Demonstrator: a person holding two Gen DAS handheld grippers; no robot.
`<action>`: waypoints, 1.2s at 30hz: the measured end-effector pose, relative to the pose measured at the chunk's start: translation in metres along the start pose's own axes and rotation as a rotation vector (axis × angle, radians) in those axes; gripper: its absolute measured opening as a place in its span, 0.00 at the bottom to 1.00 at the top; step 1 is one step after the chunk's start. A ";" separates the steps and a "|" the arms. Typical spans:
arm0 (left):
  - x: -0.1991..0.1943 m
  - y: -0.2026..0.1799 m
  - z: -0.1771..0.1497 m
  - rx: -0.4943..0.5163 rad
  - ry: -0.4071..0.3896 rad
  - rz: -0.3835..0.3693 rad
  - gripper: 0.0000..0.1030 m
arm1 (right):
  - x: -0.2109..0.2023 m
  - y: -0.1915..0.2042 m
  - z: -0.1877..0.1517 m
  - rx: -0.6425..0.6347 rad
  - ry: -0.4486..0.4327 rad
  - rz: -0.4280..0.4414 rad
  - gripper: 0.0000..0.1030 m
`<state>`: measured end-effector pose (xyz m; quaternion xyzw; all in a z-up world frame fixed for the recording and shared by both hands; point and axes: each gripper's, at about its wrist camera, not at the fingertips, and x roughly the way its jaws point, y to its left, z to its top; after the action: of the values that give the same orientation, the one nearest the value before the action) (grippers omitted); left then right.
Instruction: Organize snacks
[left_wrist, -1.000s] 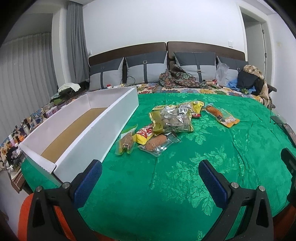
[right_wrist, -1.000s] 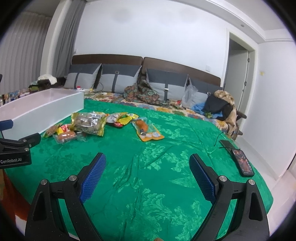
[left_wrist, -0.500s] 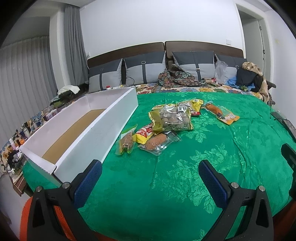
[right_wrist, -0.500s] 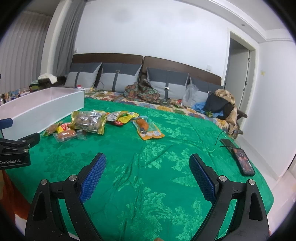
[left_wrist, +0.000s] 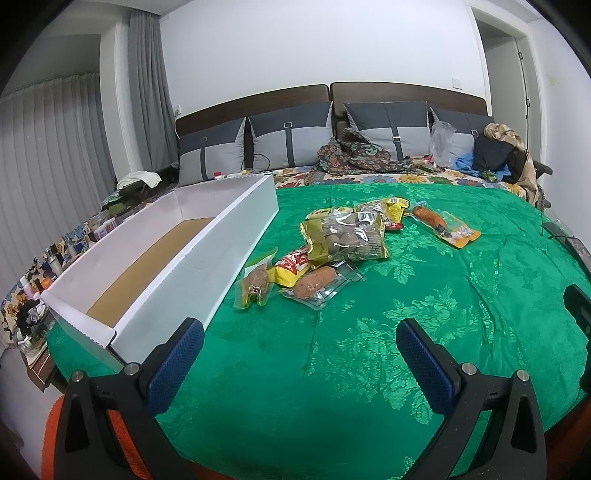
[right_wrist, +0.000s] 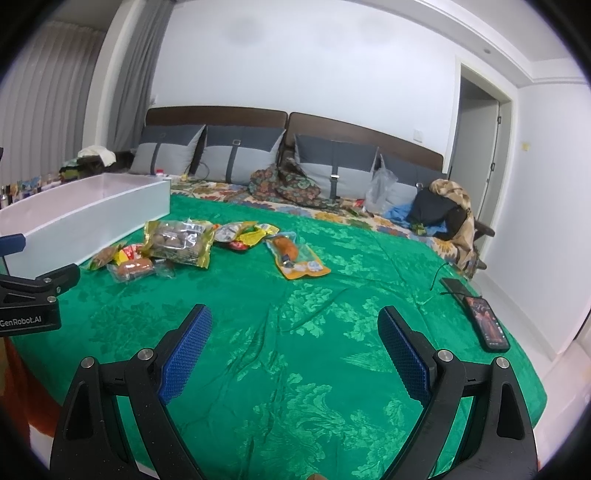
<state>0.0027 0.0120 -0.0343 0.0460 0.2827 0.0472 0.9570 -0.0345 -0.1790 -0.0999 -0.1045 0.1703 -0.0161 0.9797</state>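
Observation:
Several snack packets lie in a loose pile on the green bedspread (left_wrist: 369, 354): a large clear-and-gold bag (left_wrist: 347, 238) (right_wrist: 179, 242), a clear sausage packet (left_wrist: 317, 282) (right_wrist: 135, 267), a small green-edged packet (left_wrist: 255, 282), a red-and-yellow packet (left_wrist: 293, 267) and an orange packet (left_wrist: 441, 223) (right_wrist: 293, 256) off to the right. A long white box (left_wrist: 207, 254) (right_wrist: 85, 216) with a brown bottom lies empty left of the pile. My left gripper (left_wrist: 299, 354) hangs open over the near bedspread, well short of the snacks. My right gripper (right_wrist: 295, 343) is open too, holding nothing.
A phone (right_wrist: 485, 326) with a cable lies near the bed's right edge. Grey pillows (left_wrist: 288, 142), a patterned cloth (left_wrist: 351, 157) and a heap of clothes (left_wrist: 498, 155) fill the head of the bed. A cluttered side surface (left_wrist: 48, 258) runs along the left.
Both views have shifted slightly, the left camera tilting a bit; the snacks and the box lie where they were. Both grippers stay open.

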 end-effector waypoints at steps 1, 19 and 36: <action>0.000 0.000 0.000 0.000 0.001 -0.001 1.00 | 0.000 0.000 0.000 0.001 -0.001 0.000 0.91; 0.002 0.001 -0.001 0.011 0.005 0.002 1.00 | -0.001 0.000 0.001 0.004 0.003 0.003 0.91; 0.002 0.000 -0.002 0.013 0.003 0.003 1.00 | -0.001 -0.001 0.002 0.006 0.001 0.003 0.91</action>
<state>0.0038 0.0125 -0.0369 0.0524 0.2845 0.0468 0.9561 -0.0349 -0.1798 -0.0976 -0.1013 0.1707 -0.0154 0.9800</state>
